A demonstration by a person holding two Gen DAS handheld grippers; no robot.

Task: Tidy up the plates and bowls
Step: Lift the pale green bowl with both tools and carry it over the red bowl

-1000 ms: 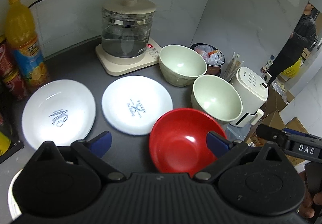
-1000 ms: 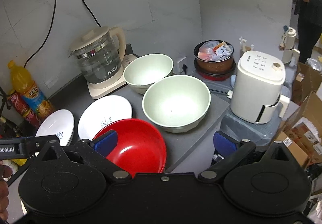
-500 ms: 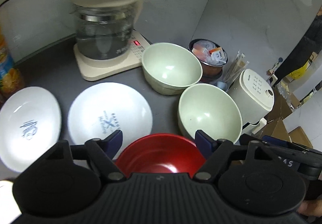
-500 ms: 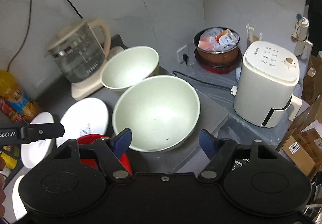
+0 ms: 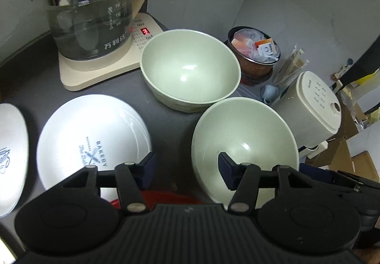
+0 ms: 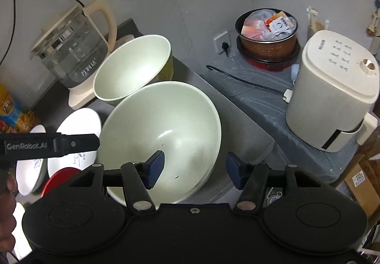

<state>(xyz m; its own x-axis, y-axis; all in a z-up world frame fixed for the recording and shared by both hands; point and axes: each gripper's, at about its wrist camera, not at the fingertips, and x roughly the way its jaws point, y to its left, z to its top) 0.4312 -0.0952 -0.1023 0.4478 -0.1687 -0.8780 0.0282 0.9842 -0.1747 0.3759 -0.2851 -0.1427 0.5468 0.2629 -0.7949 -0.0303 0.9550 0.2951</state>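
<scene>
While both grippers hang released, right gripper [image 6: 194, 166] straddles the near green bowl's [image 6: 163, 126] rim at the counter's [image 6: 239, 131] right edge, left gripper [image 5: 186, 169] beside it; the far green bowl [image 5: 190, 71], red bowl [image 6: 59, 177] and plates [image 5: 92, 135] lie separate, nothing stacked yet.

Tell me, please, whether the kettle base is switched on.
On: the kettle base shows a lit red display in the left wrist view; the digits are too blurred to read.
</scene>
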